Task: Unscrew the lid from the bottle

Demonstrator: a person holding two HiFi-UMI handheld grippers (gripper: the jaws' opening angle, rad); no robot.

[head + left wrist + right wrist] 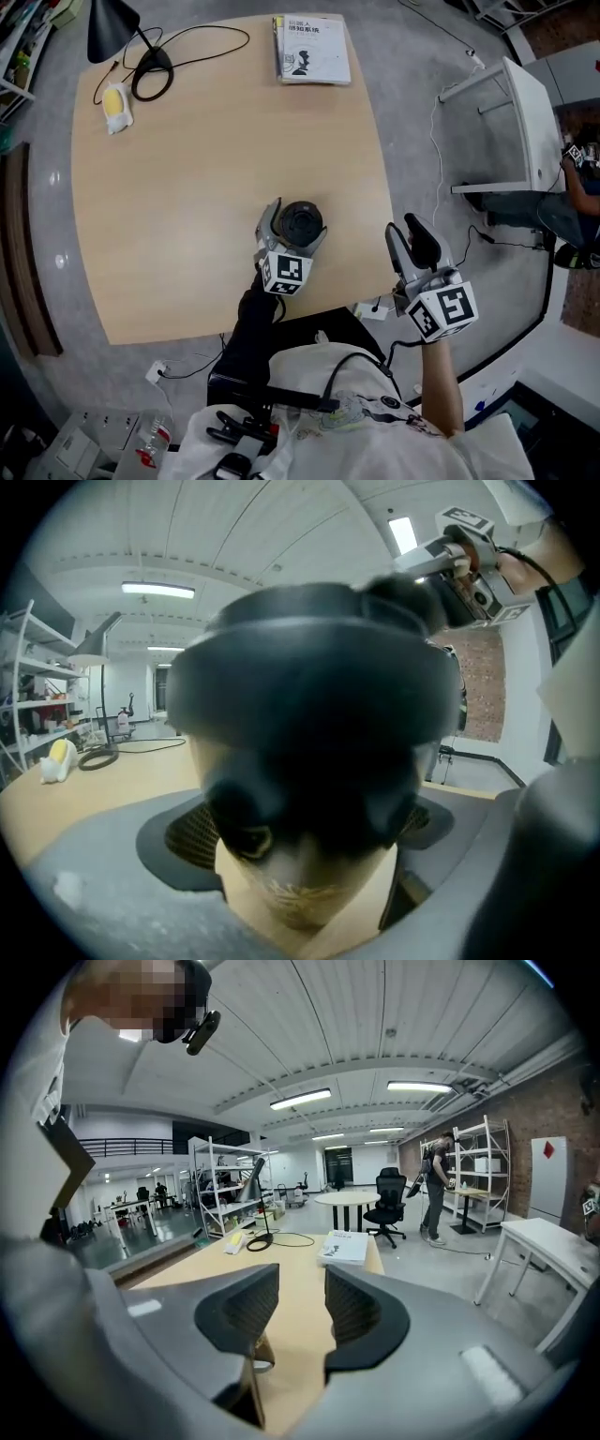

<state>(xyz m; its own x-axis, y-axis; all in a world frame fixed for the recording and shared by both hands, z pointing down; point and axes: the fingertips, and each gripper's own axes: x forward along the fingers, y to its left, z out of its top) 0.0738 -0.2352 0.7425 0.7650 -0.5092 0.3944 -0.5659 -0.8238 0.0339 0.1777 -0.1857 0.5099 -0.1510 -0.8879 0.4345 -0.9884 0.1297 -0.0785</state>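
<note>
A bottle with a black ribbed lid (pixel 304 217) stands on the wooden table (pixel 187 187) near its front right corner. My left gripper (pixel 298 223) reaches around it from the front, one finger on each side of the lid. In the left gripper view the dark lid (pixel 309 714) fills the middle, over a tan body, and the pads (pixel 192 836) stand wide beside it without clearly pressing. My right gripper (pixel 405 230) hovers off the table's right edge. Its jaws (pixel 302 1302) stand a narrow gap apart with nothing between them.
A book (pixel 312 49) lies at the table's far edge. A black lamp (pixel 112 28) with its looped cable (pixel 155 75) and a yellow-white object (pixel 116 106) sit at the far left. A white table (pixel 525 122) and a person (pixel 577 187) are to the right.
</note>
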